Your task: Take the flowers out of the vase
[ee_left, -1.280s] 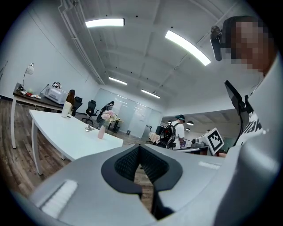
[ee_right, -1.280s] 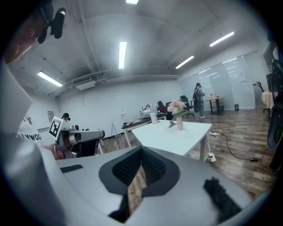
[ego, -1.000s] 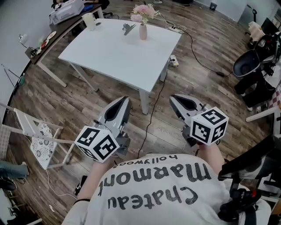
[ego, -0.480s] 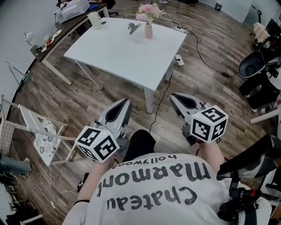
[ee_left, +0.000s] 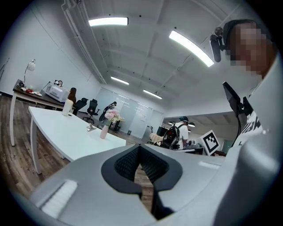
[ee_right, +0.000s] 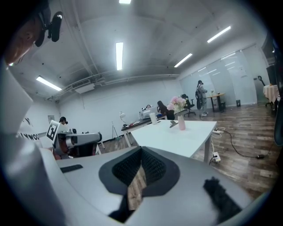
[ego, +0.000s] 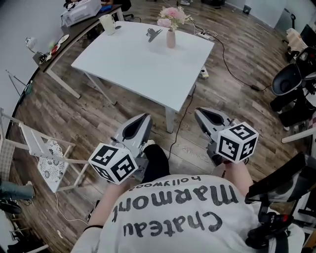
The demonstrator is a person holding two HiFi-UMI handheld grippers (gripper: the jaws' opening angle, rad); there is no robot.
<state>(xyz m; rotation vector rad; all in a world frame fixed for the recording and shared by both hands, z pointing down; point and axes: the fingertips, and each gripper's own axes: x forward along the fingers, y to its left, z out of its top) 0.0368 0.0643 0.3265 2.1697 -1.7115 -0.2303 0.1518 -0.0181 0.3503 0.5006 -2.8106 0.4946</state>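
A slim pink vase with pink flowers stands upright near the far edge of the white table. Both grippers hang over the wooden floor, well short of the table's near corner. My left gripper and my right gripper point toward the table, jaws together and empty. In the left gripper view the flowers and vase are small and far beyond the shut jaw tips. In the right gripper view the flowers and vase sit far beyond the closed tips.
A metal clip and a white cup also sit on the table. A cable runs over the floor by the table leg. A white folding rack stands left, a black office chair right, a cluttered desk behind.
The table and vase have slid down and right in the head view, closer to me. Both grippers moved forward with me, still closed. A dark shoe now shows between them.
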